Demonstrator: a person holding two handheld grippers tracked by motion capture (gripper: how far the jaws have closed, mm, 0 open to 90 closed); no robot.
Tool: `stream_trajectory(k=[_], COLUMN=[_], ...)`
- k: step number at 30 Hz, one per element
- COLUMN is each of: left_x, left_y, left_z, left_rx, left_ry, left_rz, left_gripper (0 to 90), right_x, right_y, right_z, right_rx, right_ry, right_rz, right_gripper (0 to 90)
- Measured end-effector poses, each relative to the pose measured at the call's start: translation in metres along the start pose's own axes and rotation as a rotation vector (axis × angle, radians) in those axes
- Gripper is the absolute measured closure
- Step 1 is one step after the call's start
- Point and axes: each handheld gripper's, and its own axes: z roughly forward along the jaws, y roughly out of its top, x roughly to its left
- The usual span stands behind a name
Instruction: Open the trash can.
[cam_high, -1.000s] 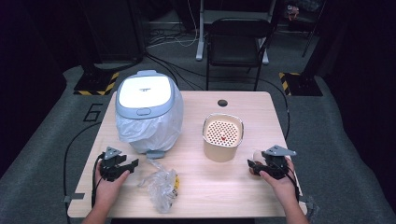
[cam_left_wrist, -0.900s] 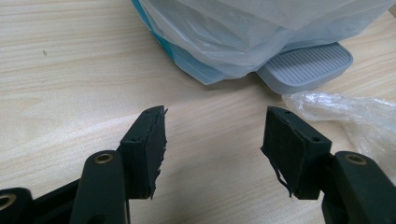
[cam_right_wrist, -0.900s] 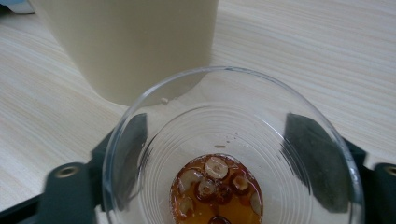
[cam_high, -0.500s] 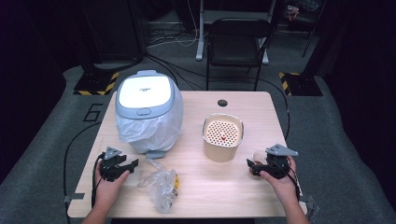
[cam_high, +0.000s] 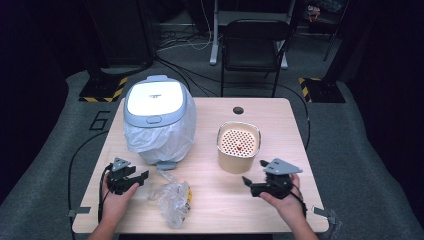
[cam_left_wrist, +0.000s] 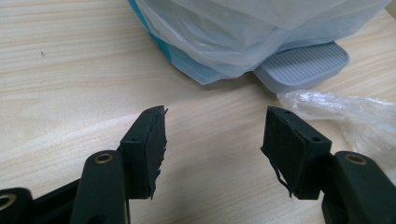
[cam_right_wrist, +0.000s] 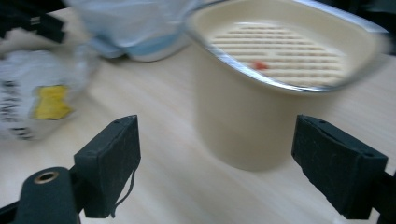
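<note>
Pointing at the cream container (cam_high: 238, 150) with the perforated insert, the right gripper (cam_high: 248, 183) sits just in front of it on the wooden table (cam_high: 295, 145), jaws wide apart with nothing between them, having just been closing a little from a wider spread. Near the table's front left, the left gripper (cam_high: 144, 176) rests with its jaws spread and empty, aimed toward the grey pedal (cam_left_wrist: 303, 65) of the bag-lined bin (cam_high: 156, 117). A crumpled clear plastic bag (cam_high: 174, 199) with a yellow label lies between the two grippers, just beside the left one.
</note>
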Motion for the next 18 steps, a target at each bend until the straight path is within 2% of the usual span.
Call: stream_trajectory(k=[3,4,7,10,13,15,18], left_x=[0.0,0.0,-0.004,-0.011,-0.021,-0.024,-0.036], left_y=[0.0,0.0,0.0,-0.001,0.0,0.0,-0.001], left_z=[-0.001,-0.003,-0.009,-0.016,-0.022,-0.023,-0.026], left_rx=[0.004,0.005,-0.007,0.011,0.023,0.031,0.042], left_ry=[-0.009,-0.01,-0.031,-0.061,-0.079,-0.085,-0.113], left_rz=[-0.01,-0.004,-0.025,-0.009,0.035,0.044,0.089], left_gripper=[39.5,39.8,40.6,41.3,42.5,42.6,43.8], right_x=[0.022,0.034,0.055,0.074,0.089,0.093,0.107], right_y=[0.003,0.005,0.01,0.015,0.016,0.015,0.013], right_z=[0.018,0.026,0.043,0.058,0.069,0.072,0.08], right_rx=[0.019,0.028,0.041,0.042,0.058,0.063,0.068], right_ry=[0.094,0.138,0.218,0.335,0.386,0.401,0.441], right_rz=[-0.019,-0.037,-0.081,-0.091,-0.112,-0.12,-0.166], right_gripper=[16.3,16.9,18.3,21.9,22.0,22.0,21.5])
